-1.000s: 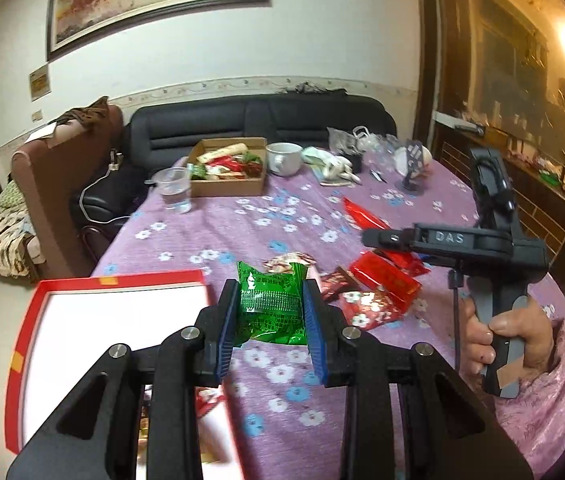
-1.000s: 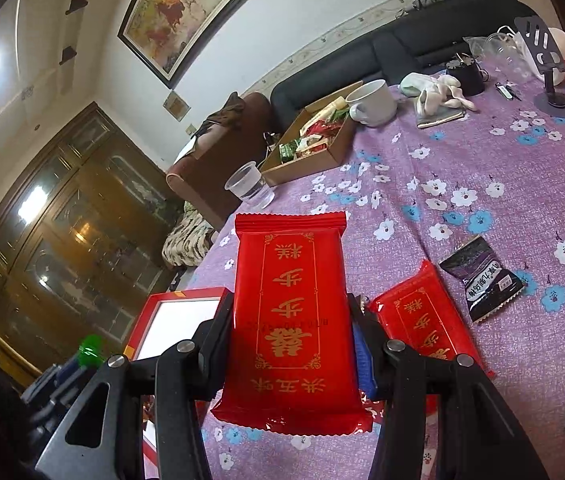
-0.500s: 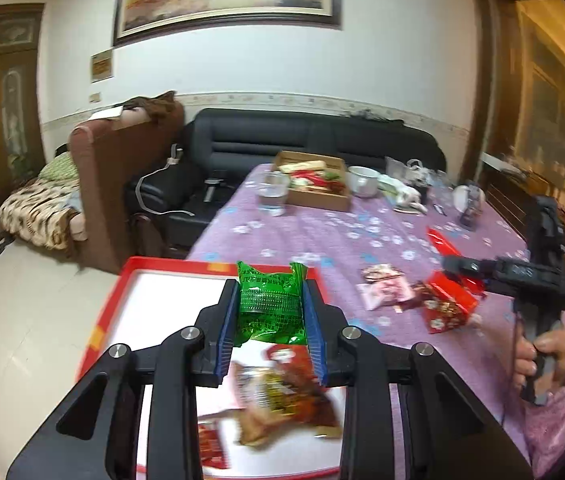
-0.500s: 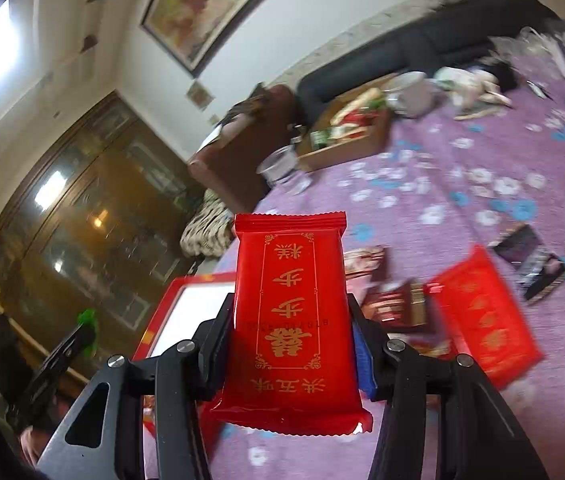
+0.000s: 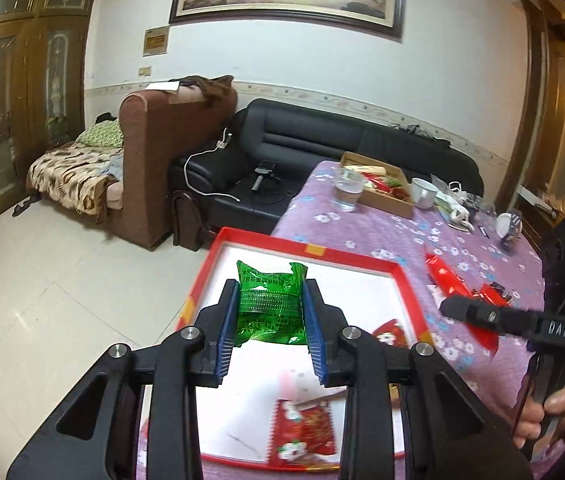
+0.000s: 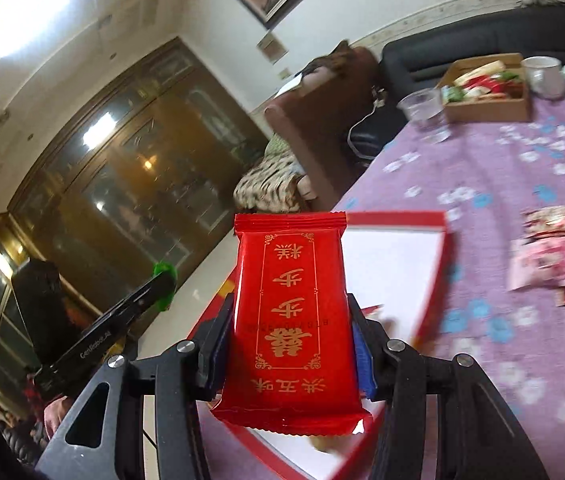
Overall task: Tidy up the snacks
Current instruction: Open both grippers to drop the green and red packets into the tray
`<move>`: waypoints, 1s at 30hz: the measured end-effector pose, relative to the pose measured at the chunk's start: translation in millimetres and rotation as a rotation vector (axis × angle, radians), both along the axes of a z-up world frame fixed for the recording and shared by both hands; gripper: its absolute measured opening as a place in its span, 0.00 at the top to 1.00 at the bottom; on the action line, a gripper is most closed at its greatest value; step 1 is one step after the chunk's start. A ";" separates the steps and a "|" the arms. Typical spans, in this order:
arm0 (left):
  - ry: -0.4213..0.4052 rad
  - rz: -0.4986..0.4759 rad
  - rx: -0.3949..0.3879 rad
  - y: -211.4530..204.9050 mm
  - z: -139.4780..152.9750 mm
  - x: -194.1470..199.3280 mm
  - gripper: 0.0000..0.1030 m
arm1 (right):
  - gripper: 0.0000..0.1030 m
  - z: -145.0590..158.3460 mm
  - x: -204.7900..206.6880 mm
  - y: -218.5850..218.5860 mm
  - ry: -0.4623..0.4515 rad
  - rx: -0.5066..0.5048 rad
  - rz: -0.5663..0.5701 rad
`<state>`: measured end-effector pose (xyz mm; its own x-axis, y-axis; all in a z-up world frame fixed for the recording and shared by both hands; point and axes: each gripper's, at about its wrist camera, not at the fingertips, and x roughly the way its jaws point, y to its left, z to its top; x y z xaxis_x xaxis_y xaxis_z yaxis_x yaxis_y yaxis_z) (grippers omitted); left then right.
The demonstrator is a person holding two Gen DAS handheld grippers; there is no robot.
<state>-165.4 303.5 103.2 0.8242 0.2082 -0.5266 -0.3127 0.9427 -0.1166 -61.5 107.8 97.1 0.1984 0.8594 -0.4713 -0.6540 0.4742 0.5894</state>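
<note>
My left gripper (image 5: 269,312) is shut on a green snack packet (image 5: 270,304) and holds it above the red-rimmed white tray (image 5: 354,264) at the table's near left corner. A red snack packet (image 5: 302,434) lies in the tray. My right gripper (image 6: 288,344) is shut on a red packet with gold characters (image 6: 290,316), held over the tray's edge (image 6: 398,216). It also shows in the left wrist view (image 5: 448,306), right of the tray, with the red packet (image 5: 446,280) in it. The left gripper shows at the left of the right wrist view (image 6: 162,286).
Loose red and pink snack packets (image 6: 550,252) lie on the purple flowered tablecloth (image 5: 382,228) right of the tray. A cardboard box of snacks (image 5: 382,184), a plastic cup (image 5: 348,190) and a white mug (image 5: 424,194) stand at the far end. Sofas and floor lie to the left.
Both grippers have swung left with their packets, from over the loose snacks to over the tray. Both grips have stayed shut.
</note>
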 end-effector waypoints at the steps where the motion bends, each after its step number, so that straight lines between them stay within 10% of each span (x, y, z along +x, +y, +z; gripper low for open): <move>1: 0.003 0.004 -0.001 3.0 -2.2 -0.4 0.72 | 0.51 -3.4 -2.7 7.0 0.001 -0.010 0.010; 17: 0.083 -0.017 0.037 5.0 -30.5 33.2 0.72 | 0.51 -33.3 9.2 48.1 -0.008 -0.145 -0.002; 30: 0.123 0.030 0.217 -24.2 -31.6 47.7 0.64 | 0.49 -40.0 18.0 36.4 -0.051 -0.172 -0.048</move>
